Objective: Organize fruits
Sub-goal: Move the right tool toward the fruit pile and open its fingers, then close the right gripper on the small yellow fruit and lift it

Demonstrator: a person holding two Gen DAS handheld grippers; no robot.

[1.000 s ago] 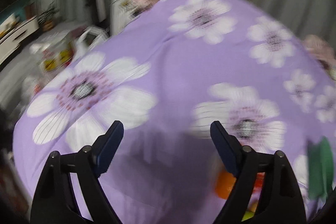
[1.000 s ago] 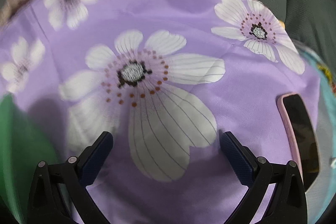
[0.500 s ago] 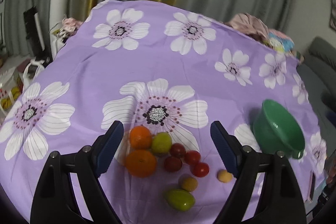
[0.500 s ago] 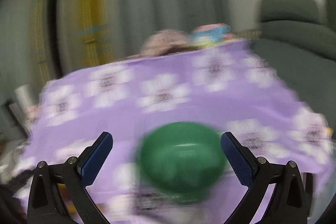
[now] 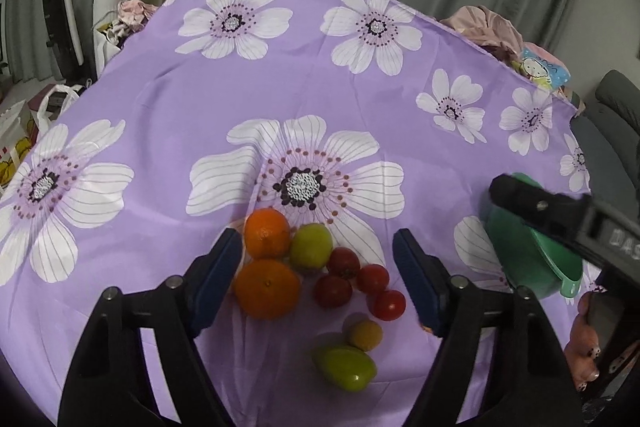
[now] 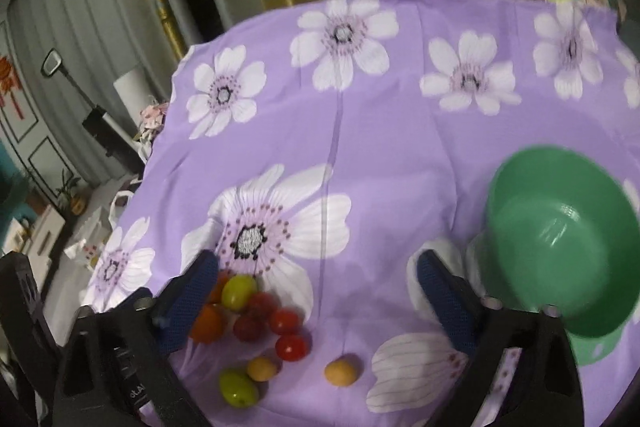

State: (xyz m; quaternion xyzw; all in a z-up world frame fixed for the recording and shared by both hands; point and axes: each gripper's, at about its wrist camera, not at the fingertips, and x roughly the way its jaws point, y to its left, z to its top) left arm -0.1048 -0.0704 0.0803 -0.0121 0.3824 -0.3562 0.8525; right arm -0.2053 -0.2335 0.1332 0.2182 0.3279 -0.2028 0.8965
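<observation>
On the table lie two oranges, four tomatoes, two green fruits and two small yellow fruits; one green bowl stands to their right; left gripper and right gripper hover, fingers wide, holding nothing.

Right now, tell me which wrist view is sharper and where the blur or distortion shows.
Left wrist view: sharp, the two round oranges crisp, fisheye bending the purple flowered tablecloth. Right wrist view: softer, motion-smeared on the green plastic bowl and small red tomatoes.
</observation>
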